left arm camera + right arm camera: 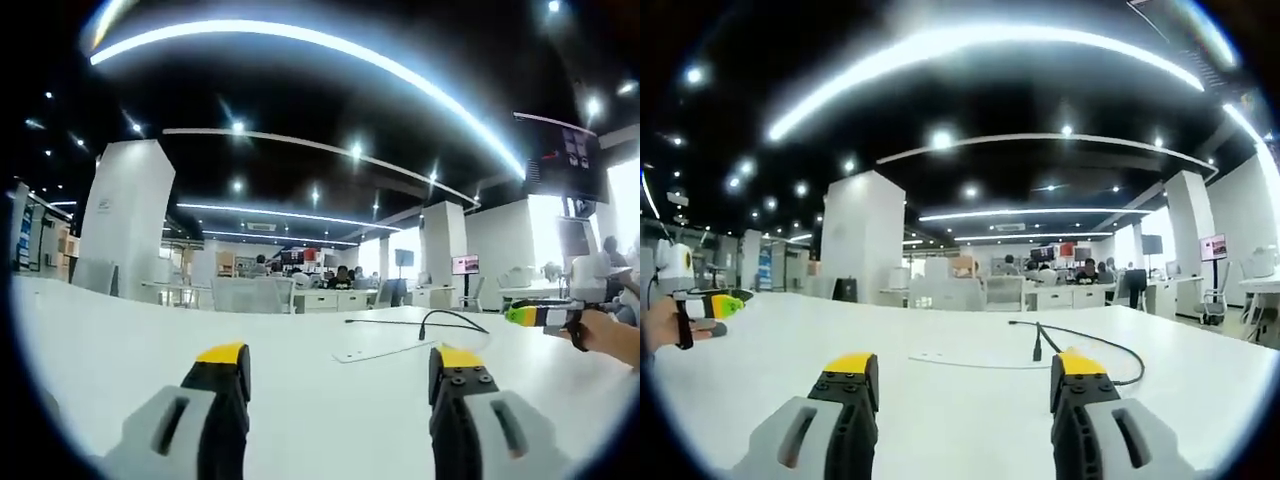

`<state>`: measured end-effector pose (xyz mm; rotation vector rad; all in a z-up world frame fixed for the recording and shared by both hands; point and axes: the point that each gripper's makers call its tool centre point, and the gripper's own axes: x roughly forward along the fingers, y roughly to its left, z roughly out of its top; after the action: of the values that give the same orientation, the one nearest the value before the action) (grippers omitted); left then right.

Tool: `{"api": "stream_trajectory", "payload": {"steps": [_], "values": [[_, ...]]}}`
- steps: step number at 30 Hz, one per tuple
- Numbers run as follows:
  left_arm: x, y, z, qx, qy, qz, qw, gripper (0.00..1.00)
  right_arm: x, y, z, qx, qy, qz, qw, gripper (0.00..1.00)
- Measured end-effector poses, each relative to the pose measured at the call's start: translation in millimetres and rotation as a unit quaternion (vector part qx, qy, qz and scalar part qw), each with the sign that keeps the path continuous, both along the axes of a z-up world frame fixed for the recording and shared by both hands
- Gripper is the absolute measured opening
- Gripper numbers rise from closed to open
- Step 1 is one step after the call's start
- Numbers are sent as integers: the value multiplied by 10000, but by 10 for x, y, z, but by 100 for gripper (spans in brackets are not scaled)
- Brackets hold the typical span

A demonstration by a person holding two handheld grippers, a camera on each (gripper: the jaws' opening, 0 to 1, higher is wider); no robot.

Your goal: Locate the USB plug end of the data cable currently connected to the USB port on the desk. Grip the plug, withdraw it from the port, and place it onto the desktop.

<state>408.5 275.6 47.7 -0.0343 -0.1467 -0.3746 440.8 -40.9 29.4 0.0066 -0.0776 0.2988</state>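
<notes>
A: Starting on the left, how does the left gripper stand?

B: Its jaws are spread wide with nothing between them, low over the white counter. Ahead of the gap lies a flat pale plate; beyond its right jaw the black data cable loops across the counter.

A: And the right gripper?

B: Also spread and empty. The cable runs past its right jaw, and the plug end stands just ahead of that jaw, inside the gap's right edge. I cannot make out the port itself.

A: How will it handle?

B: Probably light, the cord limp, the plug body stiff. I would pinch the hard plug shell, not the cord, and pull straight along its axis.
</notes>
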Motion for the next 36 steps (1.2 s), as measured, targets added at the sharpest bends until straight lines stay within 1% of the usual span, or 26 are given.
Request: {"api": "stream_trajectory", "payload": {"steps": [4, 8, 13, 15, 18, 20, 22, 27, 29, 32, 36], "values": [[37, 23, -12, 31, 82, -88, 9999, 72, 39, 54, -82, -194, 160, 135, 9996, 69], [130, 25, -15, 129, 138, -123, 9997, 72, 83, 66, -98, -206, 211, 238, 9993, 69], [226, -12, 1, 191, 160, -196, 9995, 72, 134, 28, -165, -321, 336, 242, 9986, 69], [261, -47, -9, 225, 185, -264, 9992, 72, 147, 11, -223, -394, 421, 237, 9981, 69], [313, -95, -42, 207, 262, -328, 9989, 72, 171, -22, -273, -294, 535, 254, 9978, 69], [356, -133, -68, 278, 301, -353, 9985, 72, 190, -34, -280, -188, 562, 272, 9979, 69], [387, -154, -80, 344, 321, -367, 9982, 72, 213, -36, -288, -163, 584, 284, 9978, 69], [461, -209, -94, 428, 392, -421, 9974, 72, 323, -63, -338, -169, 717, 277, 9969, 69], [490, -232, -83, 498, 363, -433, 9972, 72, 372, -69, -358, -145, 763, 276, 9966, 69], [529, -269, -69, 479, 339, -493, 9971, 72, 449, -68, -421, -207, 877, 269, 9956, 69], [580, -323, -90, 483, 343, -579, 9966, 72, 528, -74, -473, -290, 915, 259, 9950, 69]]}}
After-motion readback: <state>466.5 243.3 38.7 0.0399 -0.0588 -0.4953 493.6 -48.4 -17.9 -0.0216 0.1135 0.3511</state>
